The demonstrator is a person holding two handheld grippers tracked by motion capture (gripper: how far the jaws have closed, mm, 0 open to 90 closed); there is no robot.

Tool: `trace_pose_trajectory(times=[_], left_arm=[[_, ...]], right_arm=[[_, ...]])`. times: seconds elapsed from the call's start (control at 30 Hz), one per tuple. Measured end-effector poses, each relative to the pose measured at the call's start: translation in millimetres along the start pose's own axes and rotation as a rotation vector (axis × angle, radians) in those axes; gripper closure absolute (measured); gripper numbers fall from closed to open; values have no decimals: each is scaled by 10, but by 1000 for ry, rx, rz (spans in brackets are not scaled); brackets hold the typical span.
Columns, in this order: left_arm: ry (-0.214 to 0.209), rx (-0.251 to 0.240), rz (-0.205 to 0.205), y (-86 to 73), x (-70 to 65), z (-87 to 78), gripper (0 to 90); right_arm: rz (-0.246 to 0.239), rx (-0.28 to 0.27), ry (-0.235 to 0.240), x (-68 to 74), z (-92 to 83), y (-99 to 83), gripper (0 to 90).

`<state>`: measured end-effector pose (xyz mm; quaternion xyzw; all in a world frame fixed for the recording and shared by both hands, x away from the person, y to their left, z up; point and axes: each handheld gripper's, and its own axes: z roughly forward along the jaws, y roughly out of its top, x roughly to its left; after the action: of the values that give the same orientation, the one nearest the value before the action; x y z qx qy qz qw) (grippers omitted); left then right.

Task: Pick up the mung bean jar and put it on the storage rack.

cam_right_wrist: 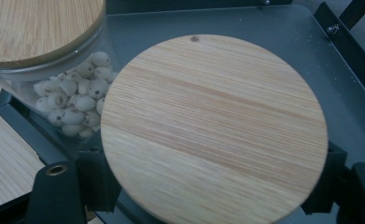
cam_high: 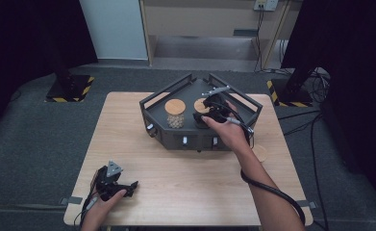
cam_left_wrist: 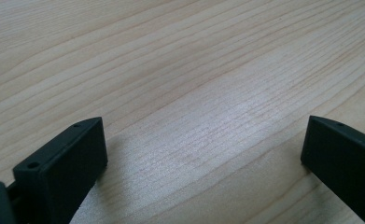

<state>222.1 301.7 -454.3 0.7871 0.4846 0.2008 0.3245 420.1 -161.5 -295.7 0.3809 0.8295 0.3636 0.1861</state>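
A: High view, items left to right. Item one: left gripper (cam_high: 128,185), near-left corner of the wooden table (cam_high: 185,187), resting in the person's left hand (cam_high: 101,204). State?

B: Left gripper view lists its jaws wide apart over bare wood grain, nothing between them. Idle, well apart from the work.

A: Item two: dark metal tray (cam_high: 159,122) with raised rails, far centre of the table. Contents?

B: Left in the tray, a glass jar of pale lotus seeds (cam_high: 175,120) under a bamboo lid (cam_high: 175,106). Just beside it to the right, a second jar, bamboo-lidded (cam_high: 200,105).

A: Item three: right gripper (cam_high: 209,115).

B: Reaches over the tray's near rail, right hand (cam_high: 231,132) behind it. Right gripper view: round bamboo lid (cam_right_wrist: 215,130) lies flat between the jaws, a black pad on either side of its rim. Clamped on the jar by its lid.

A: Governing relation?

B: The jar stands upright, axis vertical; the right gripper sits at its top, jaws closed across it. The neighbouring seed jar (cam_right_wrist: 73,105) stands close on its left, so a lift should likely go straight up. The right hand is far nearer.
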Motion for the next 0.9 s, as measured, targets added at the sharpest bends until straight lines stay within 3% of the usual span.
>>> trace_pose_trajectory(times=[0.9], left_arm=[[-1, 0, 1, 0, 3, 1, 0]], right_arm=[[2, 1, 12, 26, 83, -17, 255]])
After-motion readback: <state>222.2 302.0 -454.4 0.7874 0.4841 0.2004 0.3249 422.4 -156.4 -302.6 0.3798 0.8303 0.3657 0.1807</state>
